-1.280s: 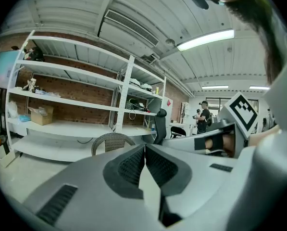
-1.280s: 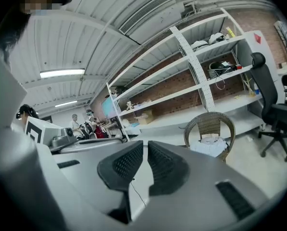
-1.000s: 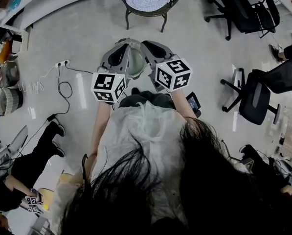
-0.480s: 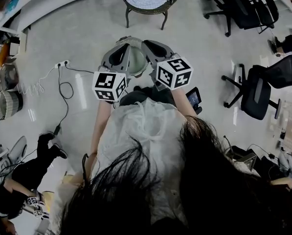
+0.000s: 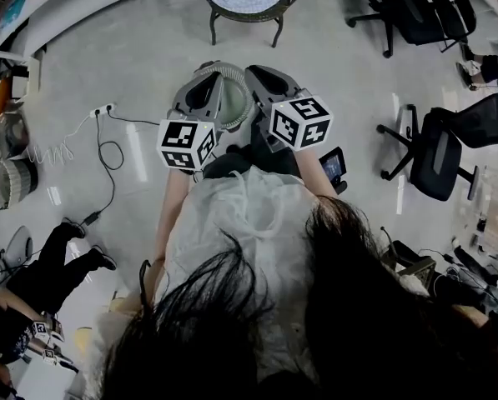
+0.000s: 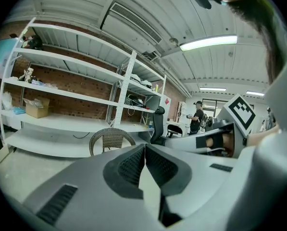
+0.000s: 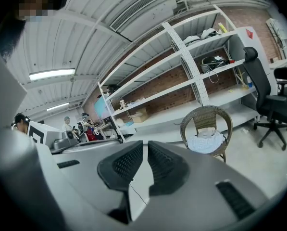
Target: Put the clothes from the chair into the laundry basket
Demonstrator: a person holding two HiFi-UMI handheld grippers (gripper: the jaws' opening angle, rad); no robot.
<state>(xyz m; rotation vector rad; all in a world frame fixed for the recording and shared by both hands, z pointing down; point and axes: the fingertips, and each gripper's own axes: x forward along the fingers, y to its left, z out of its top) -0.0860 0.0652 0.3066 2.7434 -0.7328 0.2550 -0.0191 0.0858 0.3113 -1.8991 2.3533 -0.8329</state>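
Two empty, clenched grippers over the laundry basket (image 5: 229, 107), clothes (image 7: 206, 141) waiting on the chair ahead.
The left gripper (image 6: 144, 147) and right gripper (image 7: 145, 146) each have their jaws pressed together on nothing (the right shows only a sliver of gap). In the head view the round basket shows between and below them. Farther on, the white clothes lie heaped in the seat of the wicker chair (image 7: 205, 114), and metal shelving (image 7: 193, 76) stands behind it against a brick wall.
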